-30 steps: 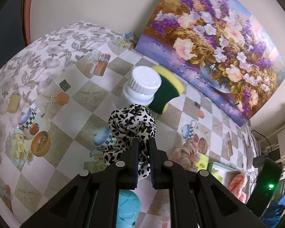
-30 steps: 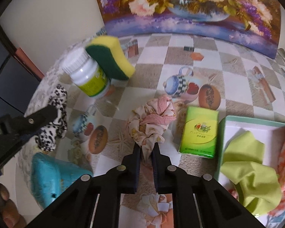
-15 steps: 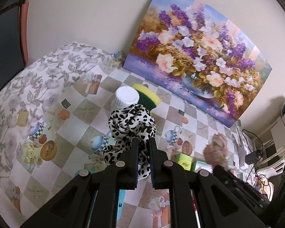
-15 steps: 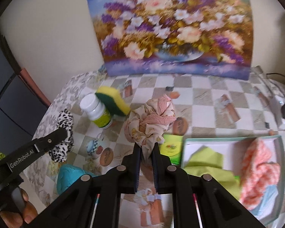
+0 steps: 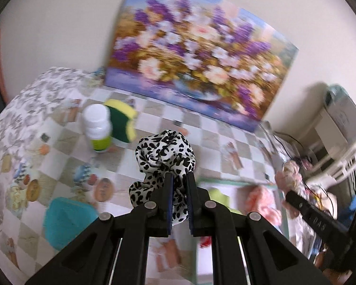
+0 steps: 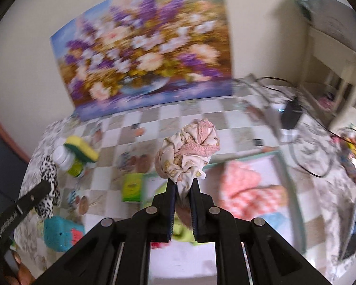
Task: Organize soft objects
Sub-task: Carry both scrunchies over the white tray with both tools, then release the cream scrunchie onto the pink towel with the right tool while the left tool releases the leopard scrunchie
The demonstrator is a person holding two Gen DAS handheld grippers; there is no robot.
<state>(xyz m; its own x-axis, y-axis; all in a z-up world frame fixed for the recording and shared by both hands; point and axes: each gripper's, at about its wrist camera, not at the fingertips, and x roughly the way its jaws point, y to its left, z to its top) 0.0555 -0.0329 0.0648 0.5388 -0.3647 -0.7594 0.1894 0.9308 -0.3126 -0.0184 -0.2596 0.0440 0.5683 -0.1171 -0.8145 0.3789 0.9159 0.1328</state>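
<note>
Two scrunchies are airborne, the leopard scrunchie point(image 5: 165, 152) pinched in the left gripper point(image 5: 179, 178) and the floral scrunchie point(image 6: 188, 149) in the right gripper point(image 6: 183, 182); advise lowering each inside the tray point(image 6: 288, 171) rim before release.

Black-and-white leopard-spot scrunchie point(image 5: 165, 150); cream and pink floral scrunchie point(image 6: 189, 150). Yellow-green sponge point(image 5: 122, 123), white-capped bottle point(image 5: 97, 128), teal toy point(image 5: 68, 218), coral cloth point(image 6: 243, 190), checkered tabletop point(image 5: 208, 142).
</note>
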